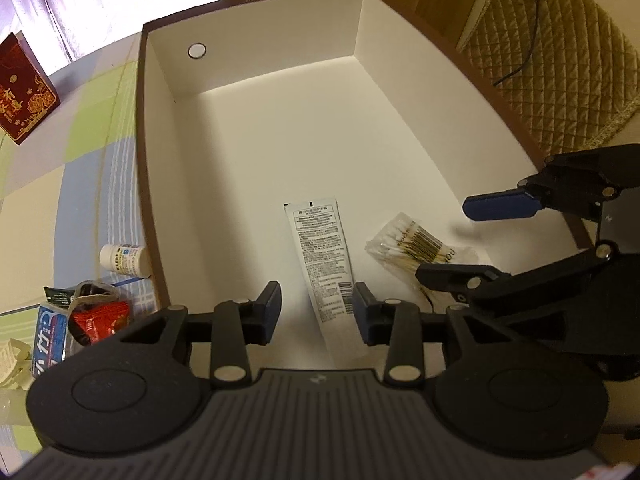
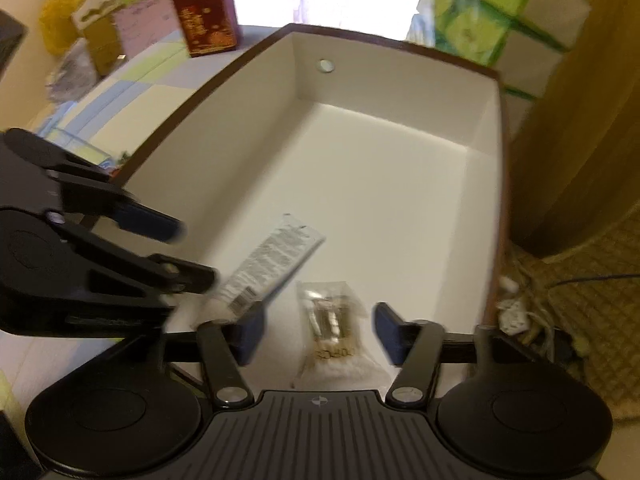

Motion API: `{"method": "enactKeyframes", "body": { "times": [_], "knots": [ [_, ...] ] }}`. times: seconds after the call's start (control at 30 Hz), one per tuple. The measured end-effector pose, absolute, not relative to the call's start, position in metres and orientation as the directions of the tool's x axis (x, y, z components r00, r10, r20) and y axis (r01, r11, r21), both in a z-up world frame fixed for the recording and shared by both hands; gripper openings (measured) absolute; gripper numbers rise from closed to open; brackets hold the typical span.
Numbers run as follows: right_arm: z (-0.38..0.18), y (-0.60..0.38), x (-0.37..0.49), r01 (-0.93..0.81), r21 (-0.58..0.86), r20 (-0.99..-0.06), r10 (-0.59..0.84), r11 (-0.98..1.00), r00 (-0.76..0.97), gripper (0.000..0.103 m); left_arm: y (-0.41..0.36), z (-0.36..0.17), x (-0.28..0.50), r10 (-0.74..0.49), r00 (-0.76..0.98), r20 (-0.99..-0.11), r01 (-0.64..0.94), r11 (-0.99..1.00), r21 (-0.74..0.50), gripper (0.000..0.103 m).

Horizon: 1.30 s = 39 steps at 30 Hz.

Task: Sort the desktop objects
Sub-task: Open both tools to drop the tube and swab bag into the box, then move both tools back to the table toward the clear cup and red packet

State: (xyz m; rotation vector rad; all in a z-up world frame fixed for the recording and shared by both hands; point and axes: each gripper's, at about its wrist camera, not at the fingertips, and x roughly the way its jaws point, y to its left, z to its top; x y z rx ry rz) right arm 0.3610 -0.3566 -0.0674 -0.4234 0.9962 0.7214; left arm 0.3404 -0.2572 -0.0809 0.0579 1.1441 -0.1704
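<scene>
A large brown box with a white inside point(image 1: 256, 120) point(image 2: 400, 160) stands on the table. A white tube point(image 1: 324, 268) point(image 2: 276, 264) and a clear bag of cotton swabs point(image 1: 416, 248) point(image 2: 332, 328) lie on its floor near the front. My left gripper point(image 1: 316, 312) point(image 2: 192, 254) is open and empty above the tube's lower end. My right gripper point(image 2: 318, 334) point(image 1: 452, 236) is open and empty above the swab bag. The two grippers hang side by side over the box.
Left of the box on the checked tablecloth lie a small white bottle point(image 1: 122, 258), a red snack packet point(image 1: 100, 316) and a blue-white toothpaste box point(image 1: 50, 334). A dark red gift box point(image 1: 24, 88) point(image 2: 206, 20) stands further back. Green tissue packs point(image 2: 492, 8) stand behind the box.
</scene>
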Motion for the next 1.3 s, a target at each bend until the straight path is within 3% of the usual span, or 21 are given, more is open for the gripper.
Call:
{"method": "enactKeyframes", "body": {
  "times": [0.03,0.1,0.2,0.47,0.57,1.3],
  "knots": [
    [-0.065,-0.358,0.361,-0.704,-0.028,-0.867,0.333,0.709,0.37,0.084,-0.257,-0.078,0.338,-0.08,0.411,-0.908,0.154,0.988,-0.017,0.047],
    [-0.059,-0.363,0.358,-0.698,-0.027,-0.854,0.347,0.715,0.388,0.089,-0.256,-0.073,0.332,-0.038,0.447,-0.894,0.15,0.988,0.033,0.065],
    [-0.052,-0.367,0.357,-0.68,-0.012,-0.845,0.355,0.734,0.399,0.098,-0.249,-0.062,0.324,-0.047,0.472,-0.88,0.145,0.989,0.025,0.072],
    [-0.032,-0.371,0.338,-0.661,-0.002,-0.815,0.382,0.75,0.436,0.101,-0.237,-0.042,0.309,-0.089,0.507,-0.857,0.142,0.99,-0.019,0.073],
    [-0.024,-0.372,0.331,-0.652,0.02,-0.802,0.402,0.758,0.442,0.101,-0.234,-0.033,0.301,-0.064,0.535,-0.842,0.132,0.991,0.008,0.085],
    [-0.004,-0.334,0.258,-0.622,0.1,-0.766,0.459,0.776,0.45,0.101,-0.162,-0.003,0.214,-0.118,0.576,-0.809,0.107,0.992,-0.068,0.086]
  ]
}}
